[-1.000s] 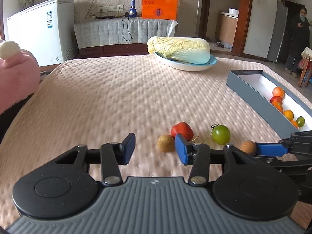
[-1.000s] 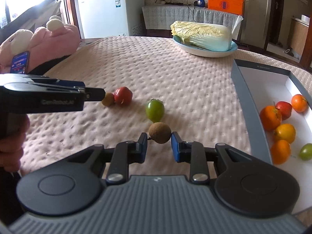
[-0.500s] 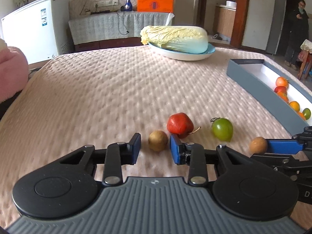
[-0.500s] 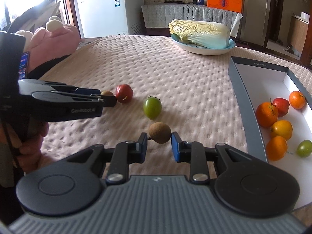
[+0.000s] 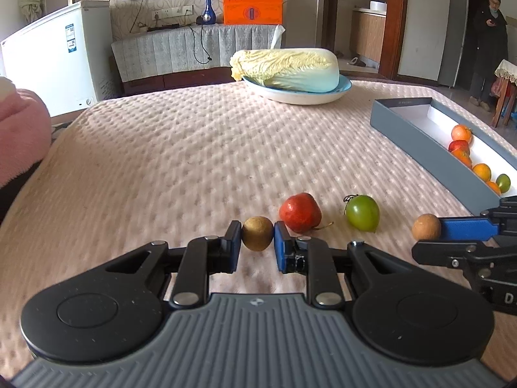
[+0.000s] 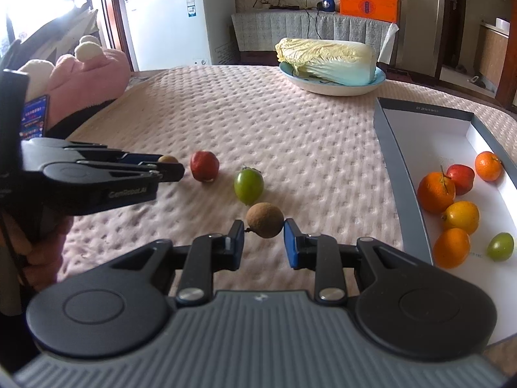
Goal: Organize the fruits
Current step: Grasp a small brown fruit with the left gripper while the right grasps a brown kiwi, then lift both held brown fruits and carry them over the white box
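Note:
My left gripper (image 5: 257,239) is shut on a small brown round fruit (image 5: 257,233) that rests on the pink bedspread. Just right of it lie a red fruit (image 5: 300,212) and a green fruit (image 5: 362,212). My right gripper (image 6: 264,233) is shut on a second brown round fruit (image 6: 265,220), which shows at the right in the left wrist view as a brown ball (image 5: 426,227). A grey box (image 6: 392,174) with a white inside holds several orange, red and green fruits (image 6: 436,192) at the right.
A napa cabbage (image 5: 286,69) lies in a blue-rimmed bowl (image 5: 307,97) at the far side. A pink plush toy (image 6: 87,74) sits at the left edge. A hand (image 6: 42,252) holds the left gripper. A person (image 5: 489,38) stands far right in the room.
My left gripper slid forward around the brown fruit and its jaws closed onto it. The right gripper kept its hold on the other brown fruit and stayed put.

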`<state>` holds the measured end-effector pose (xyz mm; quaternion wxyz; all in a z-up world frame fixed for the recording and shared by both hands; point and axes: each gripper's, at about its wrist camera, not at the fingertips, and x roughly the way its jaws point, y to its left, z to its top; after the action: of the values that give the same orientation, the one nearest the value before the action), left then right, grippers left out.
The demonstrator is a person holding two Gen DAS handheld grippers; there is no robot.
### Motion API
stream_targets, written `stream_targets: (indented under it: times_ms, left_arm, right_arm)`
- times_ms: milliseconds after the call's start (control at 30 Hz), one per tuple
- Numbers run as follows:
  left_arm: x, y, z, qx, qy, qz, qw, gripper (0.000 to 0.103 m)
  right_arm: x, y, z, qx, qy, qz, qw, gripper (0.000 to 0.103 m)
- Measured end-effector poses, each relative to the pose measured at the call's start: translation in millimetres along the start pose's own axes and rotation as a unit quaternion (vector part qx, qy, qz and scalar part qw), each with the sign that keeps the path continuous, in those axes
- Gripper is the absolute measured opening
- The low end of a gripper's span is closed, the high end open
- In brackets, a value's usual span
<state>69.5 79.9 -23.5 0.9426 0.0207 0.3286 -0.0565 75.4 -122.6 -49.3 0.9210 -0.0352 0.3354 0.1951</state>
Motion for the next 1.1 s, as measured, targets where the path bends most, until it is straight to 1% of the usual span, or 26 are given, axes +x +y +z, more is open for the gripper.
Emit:
stream_targets:
  times_ms: [233, 400, 533, 800, 1100]
  left_arm:
    - [-26, 13, 7, -0.023, -0.022, 0.007, 0.9995, 0.025]
    - [-37, 11, 15, -0.035, -0.036, 0.005, 0.9987, 0.025]
    - [-42, -1, 20, -0.029, -0.046, -0.006, 0.9985, 0.025]
    - [-35, -23, 30, -0.028, -0.045, -0.013, 0.9985, 0.025]
    - [-29, -55, 39, -0.016, -0.049, -0.032, 0.9981, 0.026]
  right_arm:
    - [-4, 3, 3, 0.0, -0.01, 0.002, 1.0, 0.029]
    - [-9, 1, 2, 0.001, -0.014, -0.001, 1.0, 0.029]
    - [-17, -2, 1, -0.001, -0.025, 0.005, 1.0, 0.029]
    - [-35, -8, -1, -0.004, -0.046, 0.019, 0.999, 0.029]
    - [-48, -24, -5, 0.01, -0.053, 0.01, 0.999, 0.029]
